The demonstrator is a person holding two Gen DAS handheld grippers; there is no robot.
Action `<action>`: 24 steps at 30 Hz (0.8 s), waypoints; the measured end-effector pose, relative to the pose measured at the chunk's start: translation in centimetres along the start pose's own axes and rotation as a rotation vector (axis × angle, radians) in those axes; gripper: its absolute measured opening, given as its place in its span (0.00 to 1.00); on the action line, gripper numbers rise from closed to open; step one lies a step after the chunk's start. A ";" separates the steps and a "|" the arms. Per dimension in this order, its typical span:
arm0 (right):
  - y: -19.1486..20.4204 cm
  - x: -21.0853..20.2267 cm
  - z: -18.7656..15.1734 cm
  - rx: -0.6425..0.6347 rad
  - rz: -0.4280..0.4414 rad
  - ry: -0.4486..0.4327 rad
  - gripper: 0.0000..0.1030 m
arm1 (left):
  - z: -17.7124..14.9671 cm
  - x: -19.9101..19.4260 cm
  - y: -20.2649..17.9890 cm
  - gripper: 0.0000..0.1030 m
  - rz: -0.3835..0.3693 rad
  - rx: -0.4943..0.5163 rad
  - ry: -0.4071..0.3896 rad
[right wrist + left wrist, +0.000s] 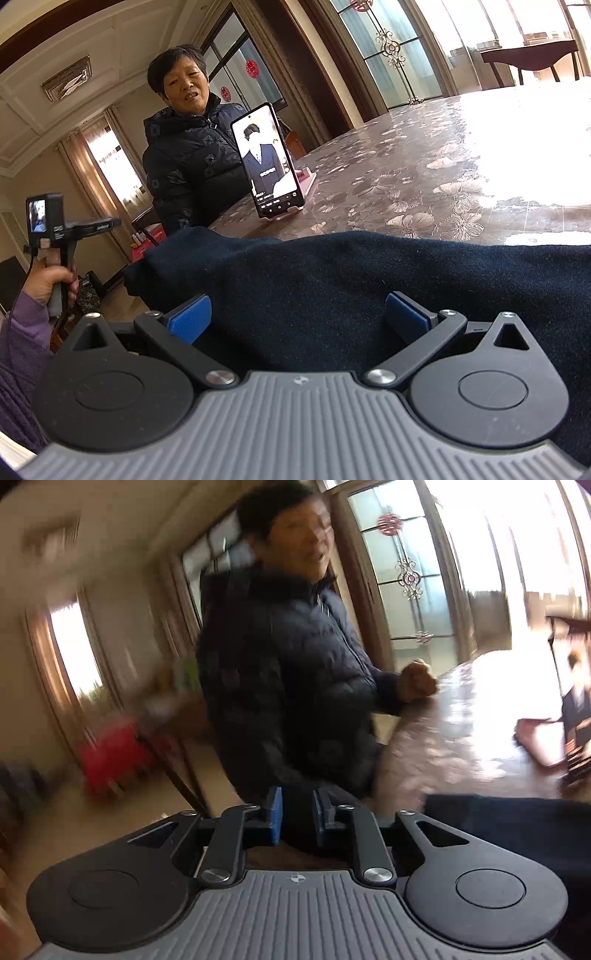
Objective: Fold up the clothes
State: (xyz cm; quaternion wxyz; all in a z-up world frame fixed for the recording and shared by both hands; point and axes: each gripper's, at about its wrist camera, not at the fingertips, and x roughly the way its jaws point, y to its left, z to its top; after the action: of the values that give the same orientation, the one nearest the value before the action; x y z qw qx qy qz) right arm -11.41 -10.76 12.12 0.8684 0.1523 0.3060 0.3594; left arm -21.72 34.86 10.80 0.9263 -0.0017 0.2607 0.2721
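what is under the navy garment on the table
The navy garment lies on the floral-patterned table, which shows beyond its far edge. Whatever sits directly beneath the cloth is covered and cannot be seen.

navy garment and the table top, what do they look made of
The navy garment looks like a soft, matte wool-like knit: a fuzzy nap with pale lint specks and thick, rounded folds. The table appears to be covered by a glossy, flower-patterned plastic or vinyl sheet, since window light glares off it; what lies underneath is hidden.
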 end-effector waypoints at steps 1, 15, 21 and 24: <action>0.0 0.0 0.0 0.001 0.001 0.000 0.99 | -0.6 -0.1 0.8 0.52 -0.060 -0.067 0.022; 0.0 0.0 -0.1 0.010 0.012 -0.007 0.99 | -3.9 4.8 -0.6 0.91 -0.419 -0.517 0.311; -0.1 -0.1 -0.2 0.013 0.018 -0.009 0.99 | -2.5 6.3 -1.7 0.93 -0.344 -0.459 0.302; -0.1 -0.2 -0.2 0.015 0.019 -0.010 0.99 | -2.2 6.6 -2.2 0.91 -0.320 -0.415 0.286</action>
State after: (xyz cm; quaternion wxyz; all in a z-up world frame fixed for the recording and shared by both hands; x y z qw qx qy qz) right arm -11.61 -10.97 12.01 0.8653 0.1635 0.3027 0.3645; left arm -16.96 35.97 5.42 0.8913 -0.2703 0.3236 0.1670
